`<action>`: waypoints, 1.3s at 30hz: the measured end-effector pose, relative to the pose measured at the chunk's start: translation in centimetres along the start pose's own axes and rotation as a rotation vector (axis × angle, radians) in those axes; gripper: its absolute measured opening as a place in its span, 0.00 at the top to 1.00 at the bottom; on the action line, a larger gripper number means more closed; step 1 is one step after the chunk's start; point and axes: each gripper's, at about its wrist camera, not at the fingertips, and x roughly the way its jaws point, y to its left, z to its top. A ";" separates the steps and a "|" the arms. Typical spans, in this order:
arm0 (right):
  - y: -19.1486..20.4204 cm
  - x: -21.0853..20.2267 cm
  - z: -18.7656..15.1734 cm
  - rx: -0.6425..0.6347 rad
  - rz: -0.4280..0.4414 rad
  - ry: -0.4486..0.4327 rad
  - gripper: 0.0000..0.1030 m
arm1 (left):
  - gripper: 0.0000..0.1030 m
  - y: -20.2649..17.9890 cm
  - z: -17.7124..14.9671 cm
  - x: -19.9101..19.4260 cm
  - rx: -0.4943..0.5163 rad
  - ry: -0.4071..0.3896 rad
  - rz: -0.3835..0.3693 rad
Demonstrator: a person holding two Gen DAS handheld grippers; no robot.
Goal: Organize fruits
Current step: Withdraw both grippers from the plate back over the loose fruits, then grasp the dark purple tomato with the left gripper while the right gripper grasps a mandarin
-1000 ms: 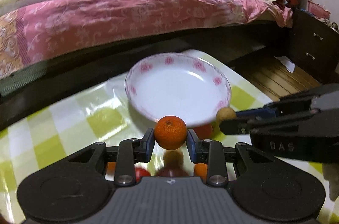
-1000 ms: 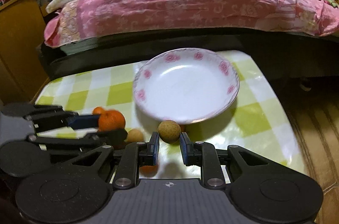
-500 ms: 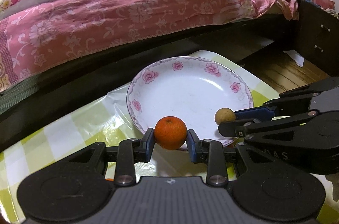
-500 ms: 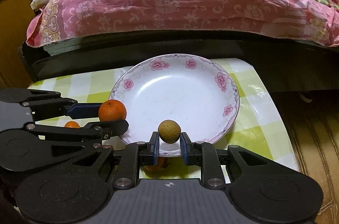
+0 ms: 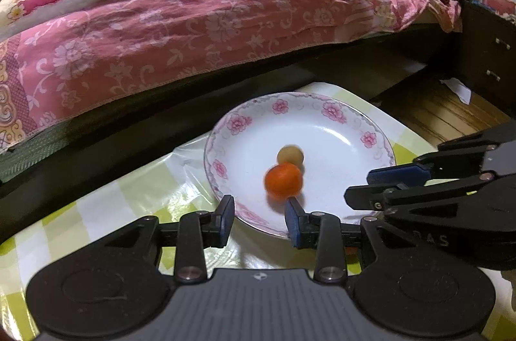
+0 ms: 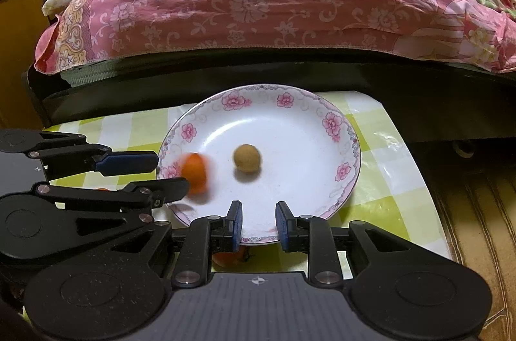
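Orange (image 5: 283, 180) and brown fruit (image 6: 246, 158) round, axisless, loose on plate (image 6: 335, 179).

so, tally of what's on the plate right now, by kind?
Orange fruit: 1, blurred
Small tan-brown fruit: 1
Total on the plate: 2
More orange fruit shows on the table under the right gripper, partly hidden, so not counted.

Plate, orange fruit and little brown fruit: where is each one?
Flowered plate (image 6: 322, 166), right wrist view, bare white inside.
Orange fruit (image 5: 283, 181), left wrist view, middle of its blurred body.
Small brown fruit (image 6: 247, 158), right wrist view, its middle.
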 end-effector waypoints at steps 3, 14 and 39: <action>-0.1 -0.3 0.0 0.008 -0.004 -0.010 0.80 | 0.59 0.3 0.0 -0.5 -0.005 -0.003 0.004; 0.1 -2.8 -0.1 0.032 0.002 -0.039 0.79 | 0.59 1.3 -0.4 -4.4 -0.027 -0.016 0.007; 4.7 -5.9 -5.9 -0.084 0.068 0.077 0.69 | 0.55 0.8 -6.7 -9.9 -0.005 0.099 -0.080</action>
